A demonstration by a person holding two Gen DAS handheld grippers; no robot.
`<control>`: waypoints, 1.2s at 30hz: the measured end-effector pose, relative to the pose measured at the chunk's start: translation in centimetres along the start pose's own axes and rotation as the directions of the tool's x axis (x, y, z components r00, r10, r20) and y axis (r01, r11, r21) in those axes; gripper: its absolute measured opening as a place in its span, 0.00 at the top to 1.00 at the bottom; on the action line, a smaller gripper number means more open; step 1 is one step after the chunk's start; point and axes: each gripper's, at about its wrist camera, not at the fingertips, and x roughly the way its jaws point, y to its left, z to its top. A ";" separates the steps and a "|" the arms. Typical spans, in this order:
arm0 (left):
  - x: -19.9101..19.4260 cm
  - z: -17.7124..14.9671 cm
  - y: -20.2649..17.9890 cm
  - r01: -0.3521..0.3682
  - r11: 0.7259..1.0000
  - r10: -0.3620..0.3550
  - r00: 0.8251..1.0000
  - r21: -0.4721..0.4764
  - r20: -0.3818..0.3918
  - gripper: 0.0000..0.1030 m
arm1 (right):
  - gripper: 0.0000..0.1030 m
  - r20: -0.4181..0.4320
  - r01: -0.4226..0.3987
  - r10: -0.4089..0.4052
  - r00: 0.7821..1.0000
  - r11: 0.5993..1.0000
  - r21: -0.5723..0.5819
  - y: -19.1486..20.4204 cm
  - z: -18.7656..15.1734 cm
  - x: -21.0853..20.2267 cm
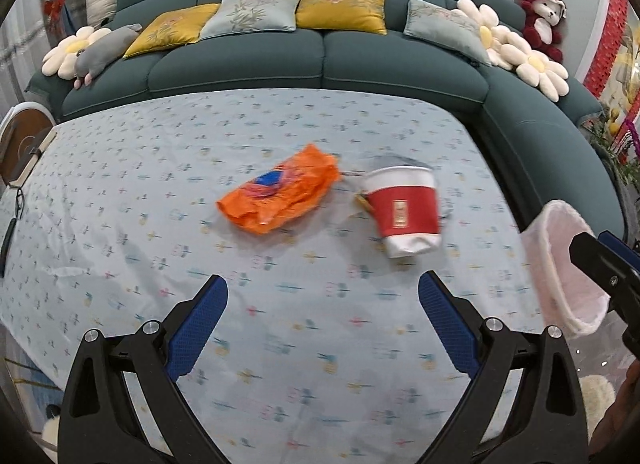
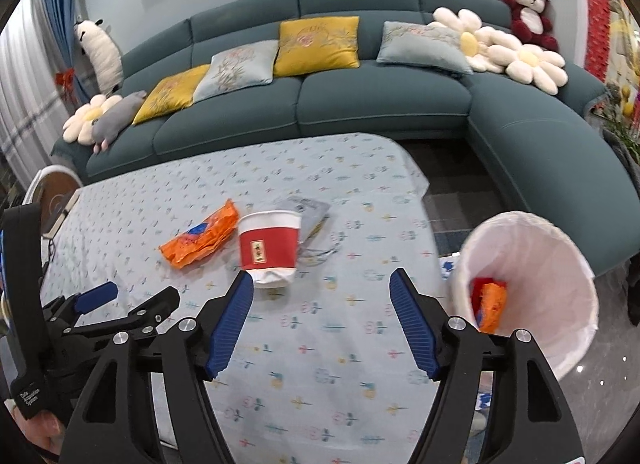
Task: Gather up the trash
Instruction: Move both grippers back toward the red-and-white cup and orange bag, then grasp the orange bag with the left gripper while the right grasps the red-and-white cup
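We see a teal sofa wrapping the far side and the right side of the desk, with a strip of dark floor between the desk's right edge and the sofa's corner section. The desk's patterned cloth lies bare across its whole near half, so there is open room in front of both claws. A white-lined bin stands just off the desk's right edge, its mouth tilted toward us, with orange and red trash already inside. Near the desk's middle, well in from every edge, a red-and-white paper cup sits beside an orange wrapper, and a grey packet lies just behind the cup. Our right claw hangs spread wide and empty above the cloth, just short of the cup. Our left claw is likewise spread with nothing between its blue pads, facing the wrapper and cup.
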 end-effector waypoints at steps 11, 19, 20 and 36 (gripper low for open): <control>4.4 1.9 5.1 -0.030 0.999 0.031 0.999 0.031 -0.013 0.11 | 0.31 -0.089 -0.025 0.022 0.996 0.999 -0.033 4.1 1.1 6.9; 9.0 3.7 6.1 -0.045 0.990 0.050 0.998 0.136 -0.033 0.11 | 0.29 -0.152 -0.021 0.013 0.988 0.998 -0.056 5.8 1.6 12.0; 9.6 4.0 6.0 -0.036 0.987 0.042 0.998 0.154 -0.035 0.11 | 0.28 -0.158 -0.021 0.012 0.987 0.998 -0.057 5.9 1.7 12.5; 15.5 4.3 4.0 0.075 0.968 -0.044 0.990 0.239 -0.134 0.33 | 0.28 -0.226 -0.001 -0.013 0.974 0.998 -0.060 5.5 1.0 17.6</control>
